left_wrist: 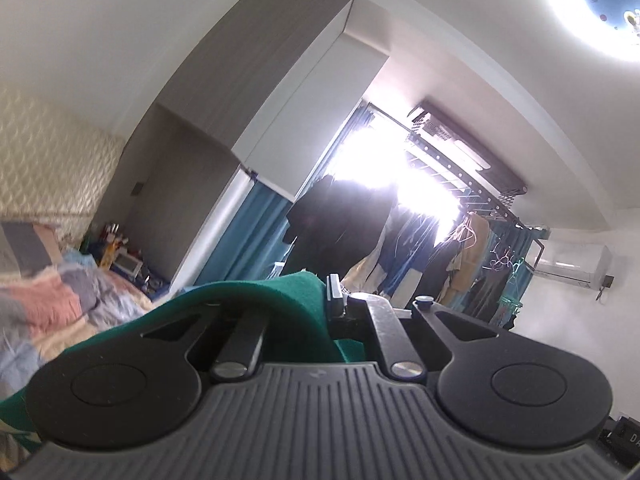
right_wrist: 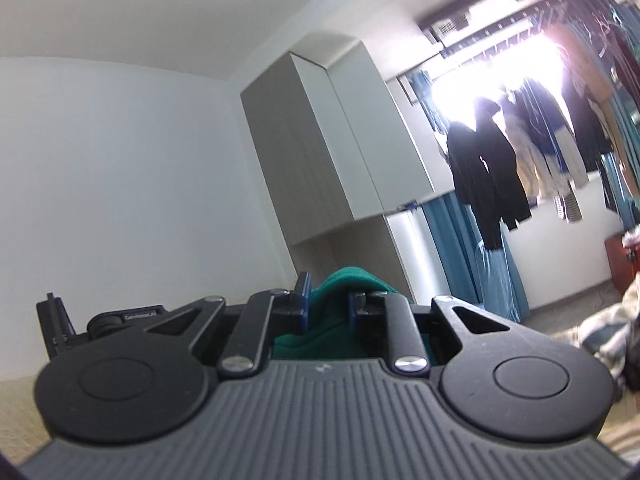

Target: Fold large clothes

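Observation:
A dark green garment (left_wrist: 256,300) is held up in the air by both grippers. In the left wrist view my left gripper (left_wrist: 320,296) is shut on its edge; the cloth drapes over the left finger and hides it, and hangs down to the left. In the right wrist view my right gripper (right_wrist: 328,300) is shut on a bunched fold of the same green garment (right_wrist: 348,280), which bulges up between the two blue-padded fingers (right_wrist: 303,292). Both cameras point upward toward the ceiling and window. The rest of the garment is hidden below the gripper bodies.
A bed with a pastel patchwork quilt (left_wrist: 52,308) lies at left. A tall grey wardrobe (right_wrist: 320,152) stands by the wall. Clothes hang on a rack (right_wrist: 520,140) before a bright window with blue curtains (right_wrist: 472,252). A ceiling lamp (left_wrist: 600,0) and an air conditioner (left_wrist: 572,264) are at right.

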